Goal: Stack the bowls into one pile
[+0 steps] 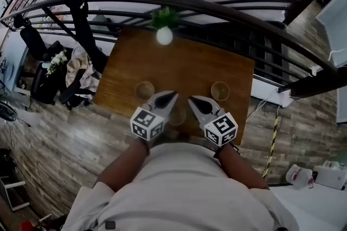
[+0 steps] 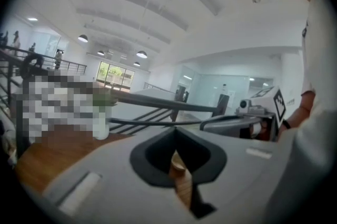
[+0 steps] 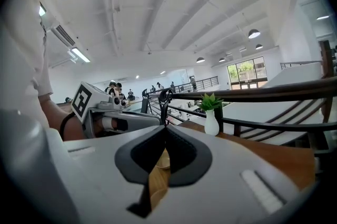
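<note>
At the near edge of the table (image 1: 217, 67), the left gripper (image 1: 171, 96) and the right gripper (image 1: 193, 100) are hovering side by side, each with its jaws pressing together on nothing. The middle bowl (image 1: 177, 116) is sitting on the table between the two grippers, untouched. Farther in, the left bowl (image 1: 145, 89) and the right bowl (image 1: 220, 90) are lying just outside the fingers. The vase (image 1: 164, 35) is standing at the table's far edge.

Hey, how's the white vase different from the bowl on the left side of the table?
The vase is white and holds a green plant; the left bowl is brownish, low, open and looks empty. The vase stands at the far edge of the wooden table by the railing; the bowl sits nearer the person, beside the left gripper. Both rest on that table.
</note>
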A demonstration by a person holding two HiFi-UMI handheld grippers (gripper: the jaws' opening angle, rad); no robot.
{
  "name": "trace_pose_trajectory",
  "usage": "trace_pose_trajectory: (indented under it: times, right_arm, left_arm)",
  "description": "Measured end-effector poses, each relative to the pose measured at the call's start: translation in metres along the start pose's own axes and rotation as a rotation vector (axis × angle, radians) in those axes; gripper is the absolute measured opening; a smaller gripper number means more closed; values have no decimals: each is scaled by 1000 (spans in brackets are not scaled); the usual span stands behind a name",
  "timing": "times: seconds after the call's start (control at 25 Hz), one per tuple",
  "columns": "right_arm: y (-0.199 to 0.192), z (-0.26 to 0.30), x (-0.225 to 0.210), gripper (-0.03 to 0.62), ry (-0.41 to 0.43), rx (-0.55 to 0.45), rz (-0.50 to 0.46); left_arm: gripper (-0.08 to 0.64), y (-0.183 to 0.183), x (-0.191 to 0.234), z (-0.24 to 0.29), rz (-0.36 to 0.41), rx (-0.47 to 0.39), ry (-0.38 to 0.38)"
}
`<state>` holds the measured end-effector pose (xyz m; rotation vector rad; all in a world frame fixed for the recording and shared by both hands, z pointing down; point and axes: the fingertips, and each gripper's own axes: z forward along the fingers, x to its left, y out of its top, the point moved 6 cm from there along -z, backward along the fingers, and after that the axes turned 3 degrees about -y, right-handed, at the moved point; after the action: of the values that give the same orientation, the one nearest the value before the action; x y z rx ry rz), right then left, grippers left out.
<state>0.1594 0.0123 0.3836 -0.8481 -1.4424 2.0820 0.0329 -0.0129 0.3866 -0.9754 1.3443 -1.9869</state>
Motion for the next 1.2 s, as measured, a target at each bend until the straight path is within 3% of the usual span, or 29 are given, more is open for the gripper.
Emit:
trace_pose_trajectory:
  times: [0.76,1.2]
  right_arm:
    - [-93,37,-44,11,22,202,175]
    - [-148,59,-57,68,14,312,244]
  left_arm:
    - [5,-107,38,18,-159,220,51]
    - [5,-157,63,22,-210,303,55]
